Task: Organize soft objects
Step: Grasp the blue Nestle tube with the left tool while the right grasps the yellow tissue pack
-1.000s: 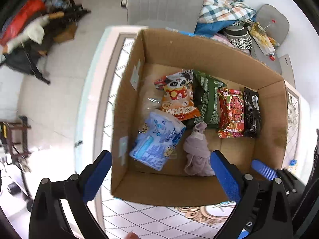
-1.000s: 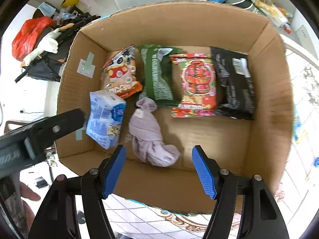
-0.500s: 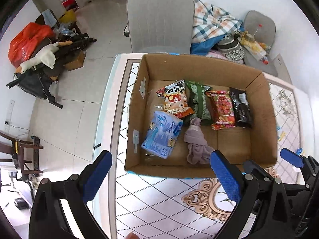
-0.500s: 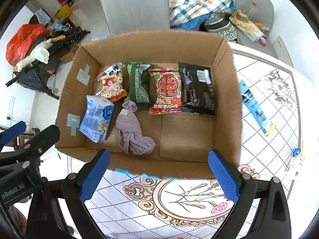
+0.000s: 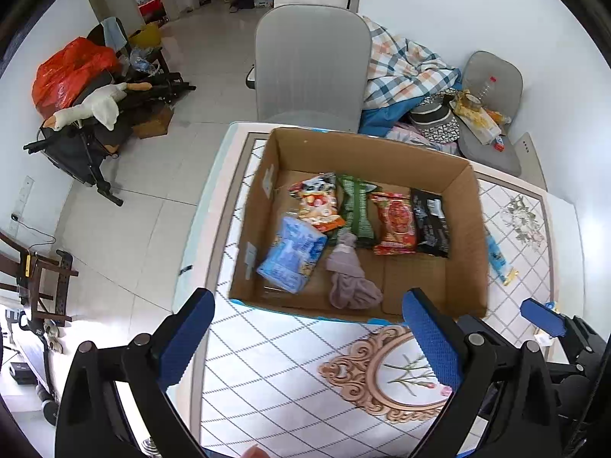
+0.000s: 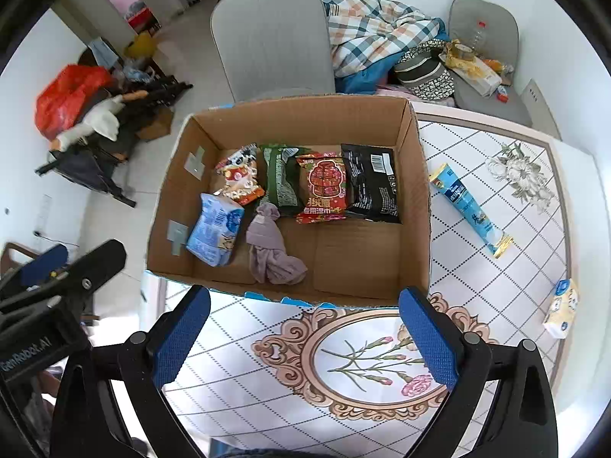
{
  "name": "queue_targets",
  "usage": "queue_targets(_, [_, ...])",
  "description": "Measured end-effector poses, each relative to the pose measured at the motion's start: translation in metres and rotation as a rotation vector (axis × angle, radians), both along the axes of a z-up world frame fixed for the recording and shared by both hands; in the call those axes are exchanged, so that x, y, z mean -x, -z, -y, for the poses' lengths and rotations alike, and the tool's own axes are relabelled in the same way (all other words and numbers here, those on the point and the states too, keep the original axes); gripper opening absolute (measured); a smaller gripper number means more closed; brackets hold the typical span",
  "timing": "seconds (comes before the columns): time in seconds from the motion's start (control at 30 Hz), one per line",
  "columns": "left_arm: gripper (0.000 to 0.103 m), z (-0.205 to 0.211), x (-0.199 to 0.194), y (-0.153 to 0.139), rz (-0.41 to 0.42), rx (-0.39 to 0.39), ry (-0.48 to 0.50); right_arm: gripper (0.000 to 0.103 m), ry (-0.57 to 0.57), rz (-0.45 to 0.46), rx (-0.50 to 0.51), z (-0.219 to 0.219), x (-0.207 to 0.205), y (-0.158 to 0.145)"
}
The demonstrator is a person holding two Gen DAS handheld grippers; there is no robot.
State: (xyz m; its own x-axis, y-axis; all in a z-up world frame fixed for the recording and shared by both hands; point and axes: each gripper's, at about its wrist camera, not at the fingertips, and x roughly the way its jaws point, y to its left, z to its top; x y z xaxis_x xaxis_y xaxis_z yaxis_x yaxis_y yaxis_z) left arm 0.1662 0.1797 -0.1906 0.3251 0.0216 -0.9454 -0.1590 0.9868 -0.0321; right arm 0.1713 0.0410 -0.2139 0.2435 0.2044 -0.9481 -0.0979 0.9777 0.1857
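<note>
An open cardboard box (image 6: 414, 191) (image 5: 467, 244) stands on the patterned table. Inside lie a blue tissue pack (image 6: 214, 231) (image 5: 292, 259), a crumpled mauve sock (image 6: 273, 248) (image 5: 349, 278) and several snack packets, among them a red one (image 6: 324, 187) (image 5: 395, 223) and a black one (image 6: 372, 181). A blue tube (image 6: 467, 210) and a small tissue pack (image 6: 561, 307) lie on the table right of the box. My left gripper (image 5: 309, 347) and right gripper (image 6: 303, 337) are both open and empty, held above the table in front of the box.
A grey chair (image 6: 273, 42) stands behind the box. A second chair holds a plaid blanket (image 6: 376, 19) and clutter. A folded stroller with a red bag (image 5: 72, 76) stands on the floor to the left. The table's left edge (image 5: 206, 206) drops off beside the box.
Both grippers have pulled back and up from the box, which looks smaller now. The right gripper has opened wider. The sock stays in the box.
</note>
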Motion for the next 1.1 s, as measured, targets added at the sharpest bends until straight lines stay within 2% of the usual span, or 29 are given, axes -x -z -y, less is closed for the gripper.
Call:
queue_targets(0.17, [0.101, 0.05, -0.006, -0.009, 0.014, 0.003, 0.069, 0.101, 0.068, 0.005, -0.047, 0.053, 0.003, -0.004])
queue_targets(0.3, [0.101, 0.12, -0.018, 0.002, -0.013, 0.016, 0.166, 0.101, 0.199, -0.017, -0.04, 0.132, 0.008, 0.003])
queue_targets(0.4, [0.101, 0.186, -0.025, 0.024, -0.067, 0.046, 0.26, 0.101, 0.326, -0.038, -0.003, 0.203, 0.022, 0.016])
queue_targets(0.57, [0.101, 0.281, -0.037, 0.075, -0.184, 0.045, 0.369, 0.101, 0.577, -0.142, 0.063, 0.334, 0.059, 0.067])
queue_targets(0.67, [0.101, 0.317, -0.054, 0.112, -0.275, 0.065, 0.368, 0.101, 0.696, -0.218, 0.052, 0.399, 0.069, 0.105])
queue_targets(0.8, [0.101, 0.346, -0.077, 0.154, -0.362, 0.129, 0.34, 0.101, 0.777, -0.298, -0.053, 0.454, 0.07, 0.155])
queue_targets(1.0, [0.1, 0.358, -0.116, 0.195, -0.43, 0.185, 0.221, 0.1, 0.788, -0.359, -0.082, 0.479, 0.055, 0.204])
queue_targets(1.07, [0.093, 0.358, -0.13, 0.206, -0.45, 0.19, 0.178, 0.095, 0.783, -0.376, -0.097, 0.482, 0.049, 0.217])
queue_targets(1.1, [0.089, 0.358, -0.136, 0.212, -0.46, 0.192, 0.164, 0.086, 0.78, -0.382, -0.102, 0.482, 0.046, 0.22])
